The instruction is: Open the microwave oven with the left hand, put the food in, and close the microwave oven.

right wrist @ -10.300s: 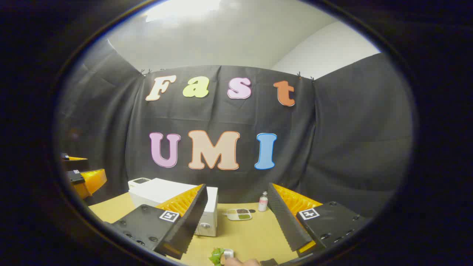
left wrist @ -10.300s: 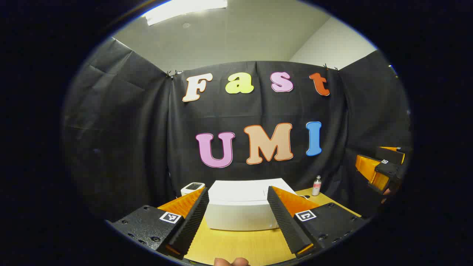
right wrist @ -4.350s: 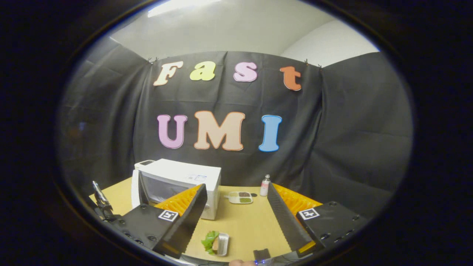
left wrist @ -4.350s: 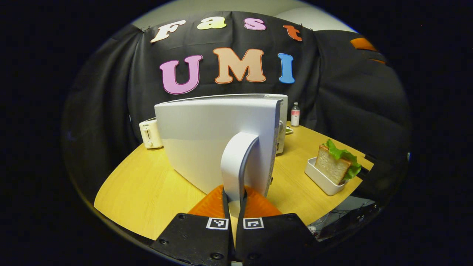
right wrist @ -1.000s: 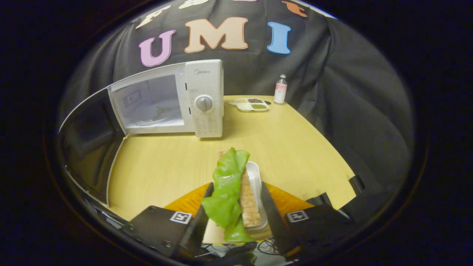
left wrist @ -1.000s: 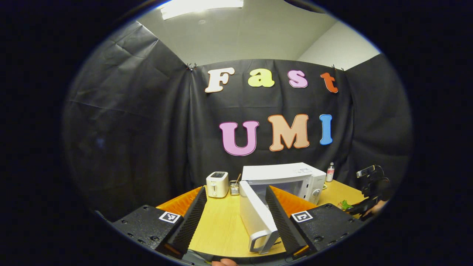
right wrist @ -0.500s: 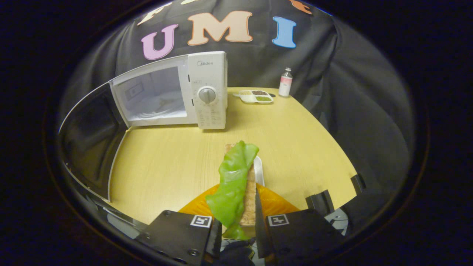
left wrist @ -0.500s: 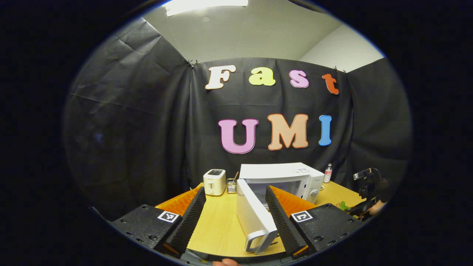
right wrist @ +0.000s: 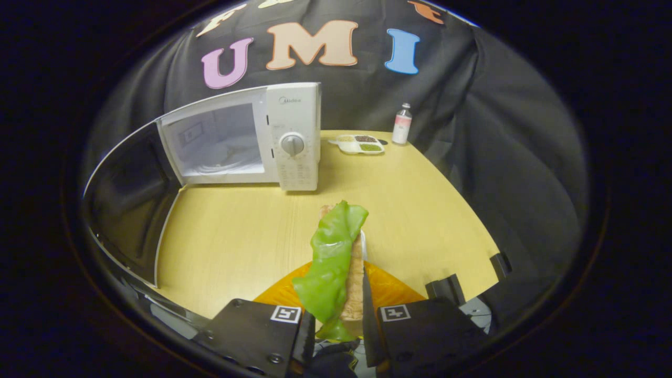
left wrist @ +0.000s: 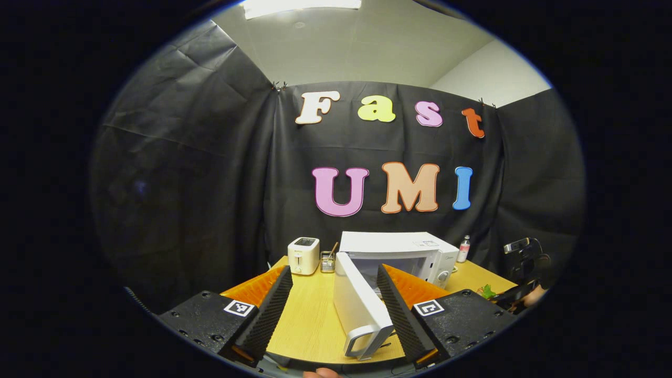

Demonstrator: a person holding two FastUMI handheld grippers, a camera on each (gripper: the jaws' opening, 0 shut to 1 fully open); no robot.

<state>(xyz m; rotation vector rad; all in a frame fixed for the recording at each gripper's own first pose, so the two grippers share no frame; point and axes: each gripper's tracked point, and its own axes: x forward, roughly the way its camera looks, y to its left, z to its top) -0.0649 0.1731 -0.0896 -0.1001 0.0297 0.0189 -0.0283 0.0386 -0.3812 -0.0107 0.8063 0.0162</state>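
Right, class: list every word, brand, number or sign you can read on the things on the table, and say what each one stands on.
"Midea": on the microwave front, above its dial.
Print around the dial: too small to read.
Sticker on the microwave's top: too small to read.
Bottle label: blurred, unreadable.
Toaster: nothing legible.
Sandwich in the right tool: no text.
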